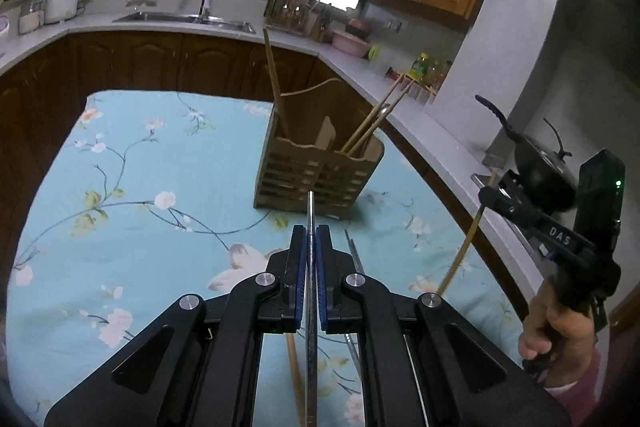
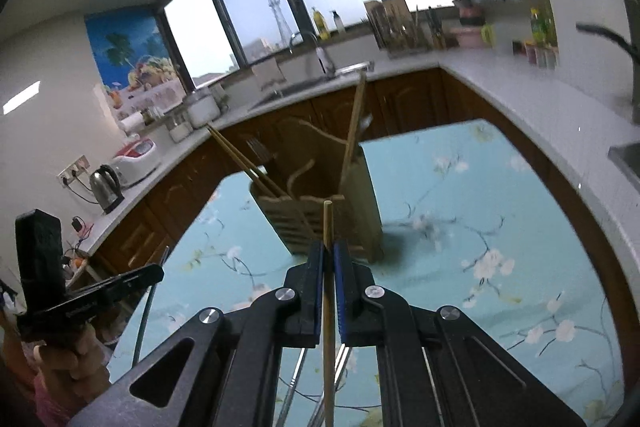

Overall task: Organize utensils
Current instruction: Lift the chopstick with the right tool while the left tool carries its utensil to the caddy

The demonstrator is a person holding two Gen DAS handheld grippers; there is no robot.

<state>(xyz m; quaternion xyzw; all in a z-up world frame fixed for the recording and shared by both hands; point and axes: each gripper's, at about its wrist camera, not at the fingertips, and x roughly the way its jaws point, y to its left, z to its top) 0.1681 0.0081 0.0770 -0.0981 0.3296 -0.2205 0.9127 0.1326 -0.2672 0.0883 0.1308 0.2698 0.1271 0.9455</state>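
A wooden slatted utensil holder point(image 1: 316, 171) stands on the floral blue tablecloth point(image 1: 132, 163); it also shows in the right wrist view point(image 2: 320, 211). It holds a pair of wooden chopsticks point(image 1: 372, 123) and a single wooden stick point(image 1: 276, 87). My left gripper point(image 1: 311, 231) is shut on a thin metal utensil point(image 1: 310, 211), just short of the holder. My right gripper point(image 2: 328, 247) is shut on a wooden chopstick point(image 2: 328, 223), close to the holder's front. The right gripper with its chopstick shows in the left wrist view point(image 1: 492, 199), raised at the right. More utensils point(image 1: 354, 255) lie on the cloth below.
A grey countertop point(image 1: 400, 95) wraps around the table with a sink point(image 1: 188, 17), a wok point(image 1: 536, 163) at the right, bottles point(image 1: 424, 67) and a knife rack point(image 1: 290, 3). A kettle point(image 2: 106, 187) stands on the left counter.
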